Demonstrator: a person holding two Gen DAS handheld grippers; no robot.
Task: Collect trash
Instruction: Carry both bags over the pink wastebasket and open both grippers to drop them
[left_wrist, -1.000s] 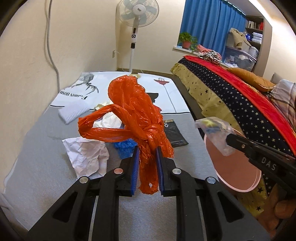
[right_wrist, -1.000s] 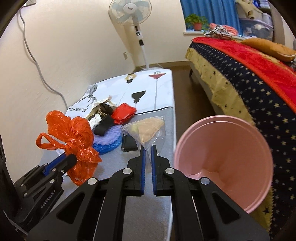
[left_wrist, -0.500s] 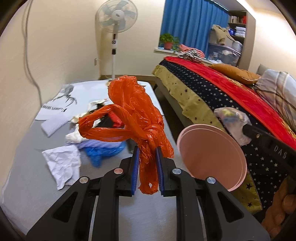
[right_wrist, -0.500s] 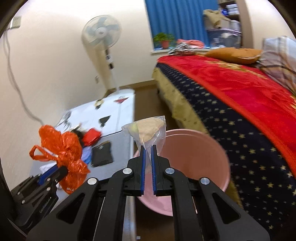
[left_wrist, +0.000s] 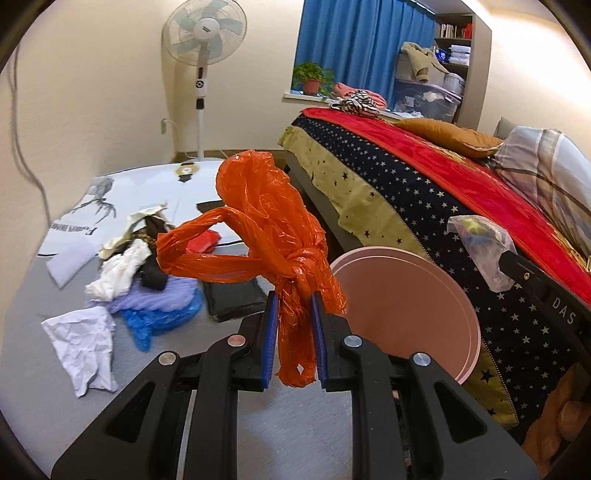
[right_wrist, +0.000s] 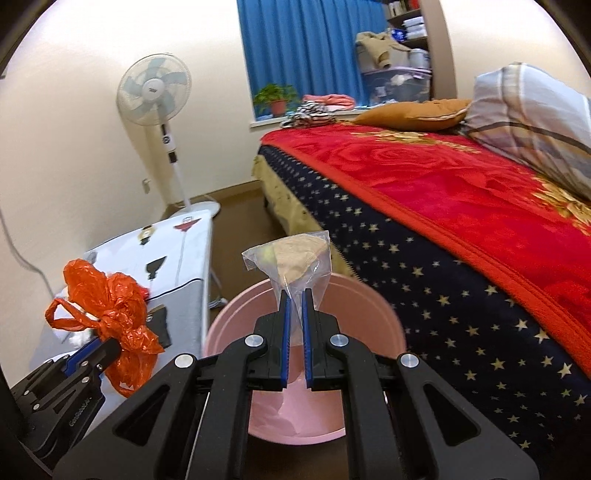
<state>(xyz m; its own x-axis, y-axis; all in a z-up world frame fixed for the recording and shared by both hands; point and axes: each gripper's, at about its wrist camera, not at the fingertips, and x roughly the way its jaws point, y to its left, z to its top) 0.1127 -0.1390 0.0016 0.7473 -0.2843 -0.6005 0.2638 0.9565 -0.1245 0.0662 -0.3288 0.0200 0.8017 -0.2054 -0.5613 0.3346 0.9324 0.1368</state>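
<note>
In my left tongs (left_wrist: 293, 339) I have the knotted orange bag (left_wrist: 266, 221), pinched just below its knot so the crumpled bulk and one loop handle stand up clear of the blue pads; the jaws are closed down on the plastic with only that wad between them. My right tongs (right_wrist: 295, 347) are nearly fully closed on the thin neck of a clear packet (right_wrist: 295, 258) with something tan inside, held by its empty end so the contents ride above the tips. Both pieces are off the table (left_wrist: 221, 424) because I judge they are bound for the pink bin (right_wrist: 306, 417), which stands on the floor between the table and the bed (right_wrist: 461, 229). From the right camera the bin's mouth lies straight below the packet, at six o'clock; from the left camera its rim sits at about three o'clock of the orange bag, so that one looks to go in second. More trash lies on the table at about nine o'clock of the bag: crumpled white paper (left_wrist: 83, 343), a blue wrapper (left_wrist: 159, 319), white scraps (left_wrist: 122, 269) and a dark flat pouch (left_wrist: 232, 295).
</note>
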